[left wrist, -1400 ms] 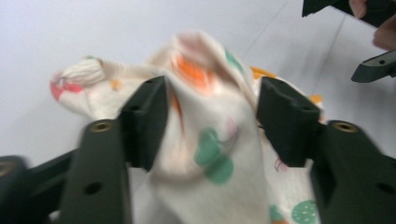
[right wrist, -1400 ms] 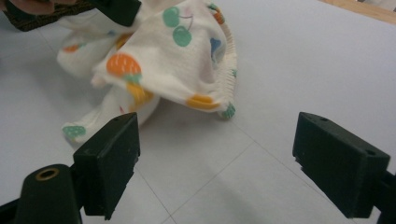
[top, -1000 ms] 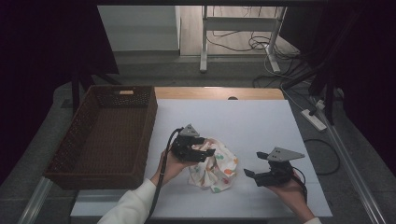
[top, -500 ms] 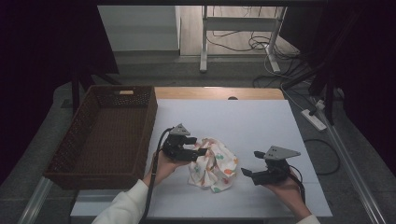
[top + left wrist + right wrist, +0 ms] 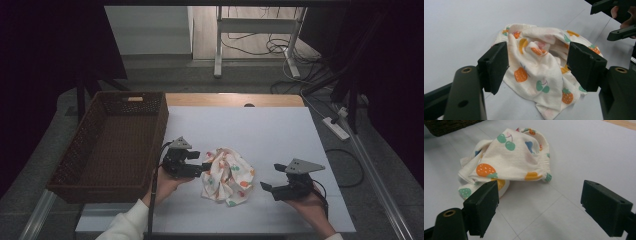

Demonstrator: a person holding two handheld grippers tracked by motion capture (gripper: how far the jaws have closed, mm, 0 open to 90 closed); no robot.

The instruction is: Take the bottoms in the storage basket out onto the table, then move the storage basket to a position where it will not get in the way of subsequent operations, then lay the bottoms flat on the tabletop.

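1. The left hand [image 5: 167, 184] holds the black left gripper [image 5: 206, 166] low and level, pointing at the crumpled cream fruit-print cloth [image 5: 227, 176], jaws apart.
2. The cloth lies on the white table sheet [image 5: 260, 125], just at those jaw tips, unclamped.
3. The black right gripper [image 5: 265, 187], jaws wide, rests near the cloth's other side, not touching.
4. A brown wicker basket [image 5: 85, 150] stands at the left.

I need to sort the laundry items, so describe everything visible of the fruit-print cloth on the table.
The fruit-print cloth is a small cream piece of soft knit-looking fabric printed with orange strawberries, green cherries and yellow and blue shapes. One edge is gathered like elastic, so it may be a small garment. It lies crumpled in a loose heap on the white table, right of the wicker basket. The left tool has its open jaws around one side of it; the right tool, open, stays just clear.
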